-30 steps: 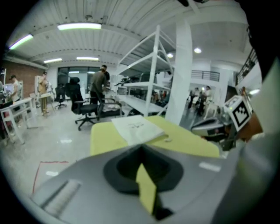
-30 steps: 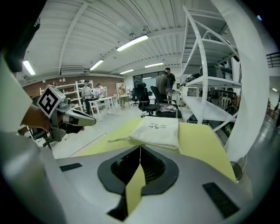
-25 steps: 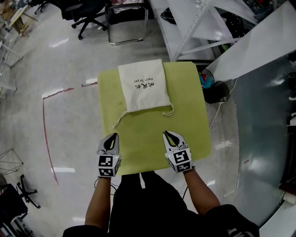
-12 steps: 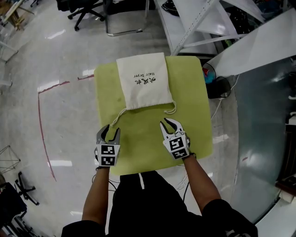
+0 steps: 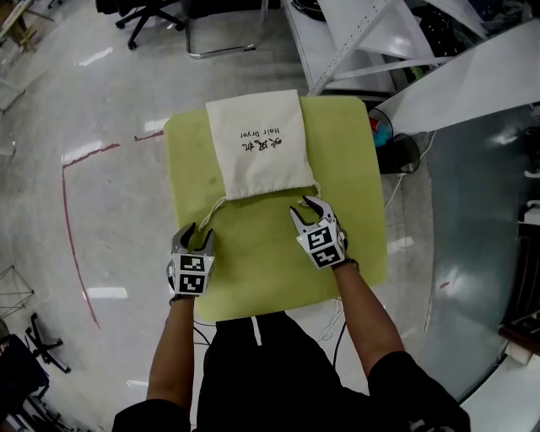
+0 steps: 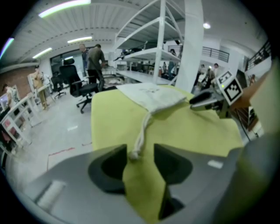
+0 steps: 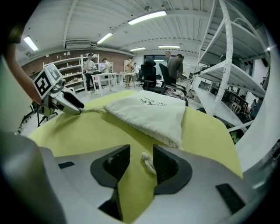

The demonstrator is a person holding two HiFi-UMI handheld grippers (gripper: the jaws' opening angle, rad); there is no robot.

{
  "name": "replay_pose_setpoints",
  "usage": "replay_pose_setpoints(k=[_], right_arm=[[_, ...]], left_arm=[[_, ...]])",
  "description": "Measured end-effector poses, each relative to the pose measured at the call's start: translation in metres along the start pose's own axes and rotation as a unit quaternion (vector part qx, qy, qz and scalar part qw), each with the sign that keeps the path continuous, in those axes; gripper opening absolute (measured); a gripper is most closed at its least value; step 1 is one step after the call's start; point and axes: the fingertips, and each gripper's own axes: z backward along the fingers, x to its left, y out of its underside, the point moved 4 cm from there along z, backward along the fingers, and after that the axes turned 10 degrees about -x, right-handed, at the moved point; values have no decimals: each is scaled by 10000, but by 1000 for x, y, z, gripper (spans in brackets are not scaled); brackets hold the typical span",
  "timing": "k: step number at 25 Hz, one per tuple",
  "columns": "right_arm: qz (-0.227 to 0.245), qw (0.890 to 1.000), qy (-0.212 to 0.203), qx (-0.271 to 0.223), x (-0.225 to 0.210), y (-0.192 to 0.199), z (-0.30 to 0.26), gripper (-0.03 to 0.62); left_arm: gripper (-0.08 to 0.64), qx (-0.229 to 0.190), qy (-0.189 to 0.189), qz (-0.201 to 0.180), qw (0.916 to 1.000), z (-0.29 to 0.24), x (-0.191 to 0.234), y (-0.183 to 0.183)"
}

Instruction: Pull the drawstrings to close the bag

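Left gripper: jaws apart, having just been opening. The knotted end of the left drawstring lies on the pad between them, not pinched.

Right gripper: jaws likewise apart, having just opened wider. The knotted end of the right drawstring lies between them, close to one jaw but not clamped.

Both grippers point down and away from the person, toward the near edge of the cream cloth bag. The bag lies flat on the far half of a square yellow-green pad, with its mouth toward the person. Each cord leaves a near corner of the mouth.

Surroundings: pale glossy floor, with an office chair beyond the pad.
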Motion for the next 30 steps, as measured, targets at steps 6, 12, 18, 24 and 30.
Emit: replay_pose_setpoints(k=[6, 12, 18, 24, 30], right_arm=[[-210, 9995, -243, -29, -8, 4, -11, 133], [-42, 9991, -426, 5, 0, 7, -13, 76], [-75, 9989, -437, 119, 6, 9, -12, 34], [-192, 9995, -166, -163, 1, 3, 6, 32], [-216, 9987, 85, -453, -4, -5, 31, 32]], left_arm=[[193, -56, -39, -136, 9999, -6, 5, -4], [149, -43, -30, -129, 9999, -8, 2, -1], [48, -6, -129, -205, 9997, -9, -3, 1], [41, -133, -387, -169, 9990, 3, 9, -9], [41, -300, -599, -251, 9974, 18, 14, -17]])
